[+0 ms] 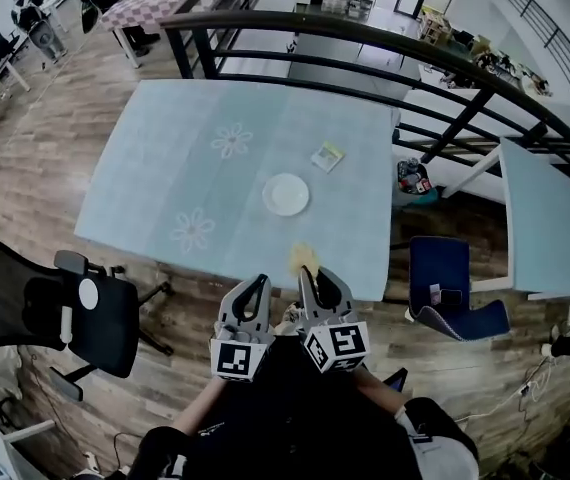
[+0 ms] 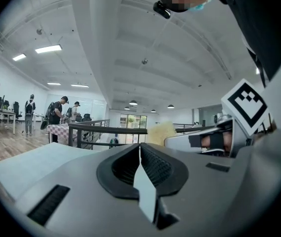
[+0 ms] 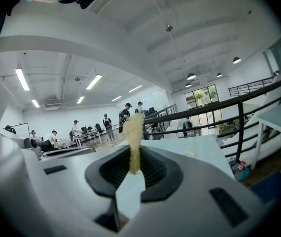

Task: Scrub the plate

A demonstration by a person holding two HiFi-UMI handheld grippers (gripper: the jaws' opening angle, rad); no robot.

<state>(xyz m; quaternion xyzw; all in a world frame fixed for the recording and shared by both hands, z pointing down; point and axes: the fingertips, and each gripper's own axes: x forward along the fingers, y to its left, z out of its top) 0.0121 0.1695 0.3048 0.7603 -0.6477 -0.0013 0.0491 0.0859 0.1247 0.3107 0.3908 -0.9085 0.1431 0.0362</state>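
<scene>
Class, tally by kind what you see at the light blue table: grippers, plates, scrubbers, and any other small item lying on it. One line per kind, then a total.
Grippers: 2 (left gripper, right gripper)
Plates: 1 (white plate)
Scrubbers: 1 (yellow scrubber, clamped in the right gripper)
Other small items: 1 (flat square item)
Total: 5

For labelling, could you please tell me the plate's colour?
White; the plate shows best in the head view.
</scene>
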